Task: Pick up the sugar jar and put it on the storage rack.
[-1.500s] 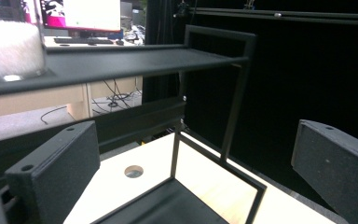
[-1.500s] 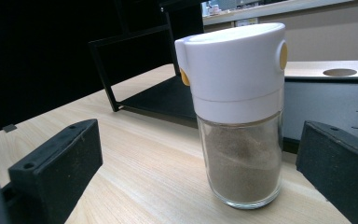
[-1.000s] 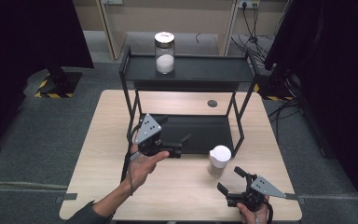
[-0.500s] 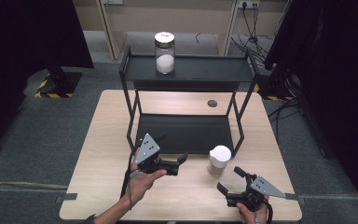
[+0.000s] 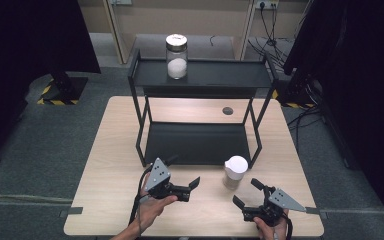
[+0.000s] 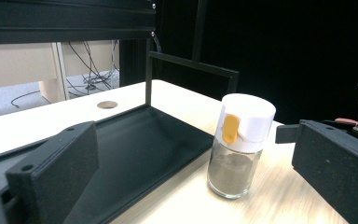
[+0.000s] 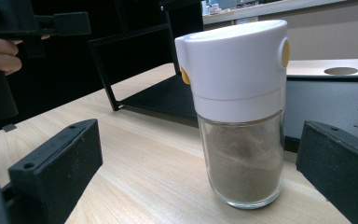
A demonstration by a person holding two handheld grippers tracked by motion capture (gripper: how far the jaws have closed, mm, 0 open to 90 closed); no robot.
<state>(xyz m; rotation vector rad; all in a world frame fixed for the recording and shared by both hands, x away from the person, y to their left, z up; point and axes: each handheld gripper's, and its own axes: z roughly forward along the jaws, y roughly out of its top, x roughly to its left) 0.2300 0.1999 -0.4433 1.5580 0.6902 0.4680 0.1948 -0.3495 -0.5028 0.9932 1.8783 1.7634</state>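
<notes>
A glass shaker (image 5: 234,172) (image 6: 239,144) (image 7: 238,107) with a white cap, orange buttons and brown powder stands upright on the table, just in front of the black rack's right front leg. My left gripper (image 5: 196,182) hovers open to its left, jaws aimed at it. Near the front edge my right gripper (image 5: 246,193) is open, the shaker standing close ahead between its jaw lines, untouched. A second jar (image 5: 176,56) with white powder stands on the rack's top shelf (image 5: 220,75).
The black two-level rack (image 5: 195,142) takes up the table's middle and back, its lower tray resting on the wooden table (image 5: 105,165). A round hole (image 5: 227,110) is in the table behind it. Dark curtains hang at both sides.
My left gripper has drawn back from the rack's lower tray toward the front of the table and now points right at the shaker. The right gripper has stayed put.
</notes>
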